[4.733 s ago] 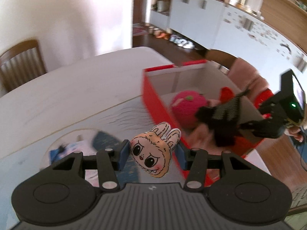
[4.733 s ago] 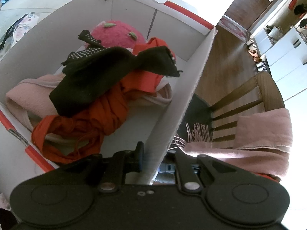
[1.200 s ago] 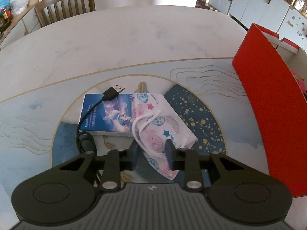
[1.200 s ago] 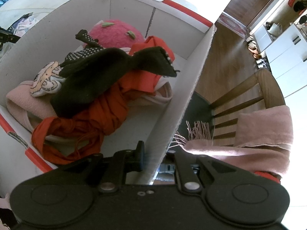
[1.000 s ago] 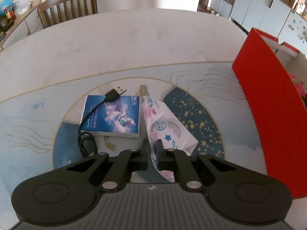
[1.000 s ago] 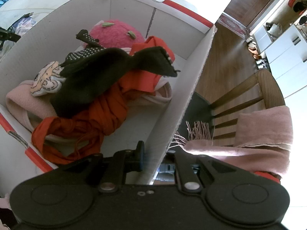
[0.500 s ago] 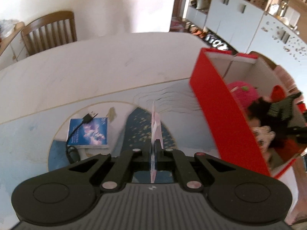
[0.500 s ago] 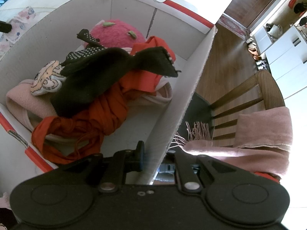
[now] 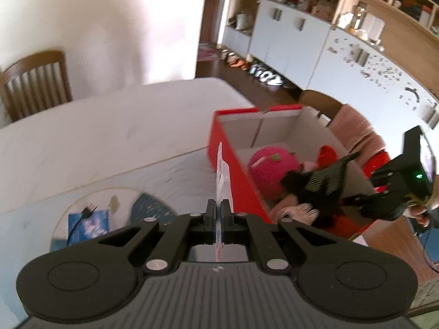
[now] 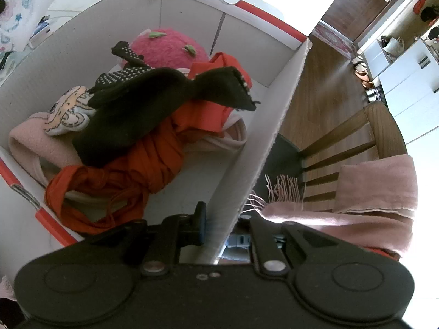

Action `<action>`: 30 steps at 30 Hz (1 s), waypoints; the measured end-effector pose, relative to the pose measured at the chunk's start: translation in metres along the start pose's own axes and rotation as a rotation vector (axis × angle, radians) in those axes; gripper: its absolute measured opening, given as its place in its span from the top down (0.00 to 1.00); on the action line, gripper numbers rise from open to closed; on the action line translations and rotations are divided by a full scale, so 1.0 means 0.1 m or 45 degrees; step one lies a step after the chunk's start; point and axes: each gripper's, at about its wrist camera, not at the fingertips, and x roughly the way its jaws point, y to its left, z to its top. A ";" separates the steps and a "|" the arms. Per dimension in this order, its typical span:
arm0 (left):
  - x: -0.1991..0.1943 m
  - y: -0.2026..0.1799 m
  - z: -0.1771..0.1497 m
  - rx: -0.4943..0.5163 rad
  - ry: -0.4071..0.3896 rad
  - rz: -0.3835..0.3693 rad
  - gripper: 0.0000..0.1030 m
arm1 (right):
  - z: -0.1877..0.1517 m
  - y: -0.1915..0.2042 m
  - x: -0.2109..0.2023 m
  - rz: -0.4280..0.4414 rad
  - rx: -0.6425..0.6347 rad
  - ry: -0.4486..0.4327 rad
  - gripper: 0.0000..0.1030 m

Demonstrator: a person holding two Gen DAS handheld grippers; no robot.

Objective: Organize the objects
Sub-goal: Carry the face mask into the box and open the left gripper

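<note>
My left gripper point(image 9: 218, 210) is shut on a white patterned face mask point(image 9: 221, 175), seen edge-on and held up in the air beside the red box point(image 9: 236, 170). The mask also shows at the top left of the right wrist view point(image 10: 11, 13). My right gripper point(image 10: 222, 219) is shut on the box's white side wall point(image 10: 263, 142). Inside the box lie a pink plush ball point(image 10: 170, 46), a black glove point(image 10: 137, 109), an orange cloth point(image 10: 148, 159), a pink cloth point(image 10: 30, 139) and a small doll face point(image 10: 65, 109).
A blue booklet point(image 9: 87, 223) with a black USB cable point(image 9: 82, 219) lies on the round mat point(image 9: 153, 208) of the white table point(image 9: 96, 137). A wooden chair point(image 10: 351, 137) with a pink scarf point(image 10: 370, 192) stands beside the box. Another chair point(image 9: 35, 82) stands at the far side.
My left gripper closed on the face mask, lifted it off the mat and carried it up and right toward the box. The right gripper has kept still on the box wall.
</note>
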 end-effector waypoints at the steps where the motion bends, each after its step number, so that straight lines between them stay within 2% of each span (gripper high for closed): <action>1: -0.01 -0.04 0.03 0.013 -0.003 -0.017 0.98 | 0.00 0.00 0.00 0.000 0.000 0.000 0.90; 13: 0.04 -0.54 0.39 0.187 -0.054 -0.125 0.98 | 0.01 0.01 -0.01 0.001 -0.007 -0.002 0.90; 23: 0.46 -0.93 0.69 0.271 -0.043 -0.204 0.98 | 0.01 0.00 -0.01 0.004 -0.004 -0.002 0.90; 30: 0.84 -1.16 0.82 0.319 -0.010 -0.206 0.98 | 0.01 -0.02 0.00 0.016 0.009 -0.004 0.90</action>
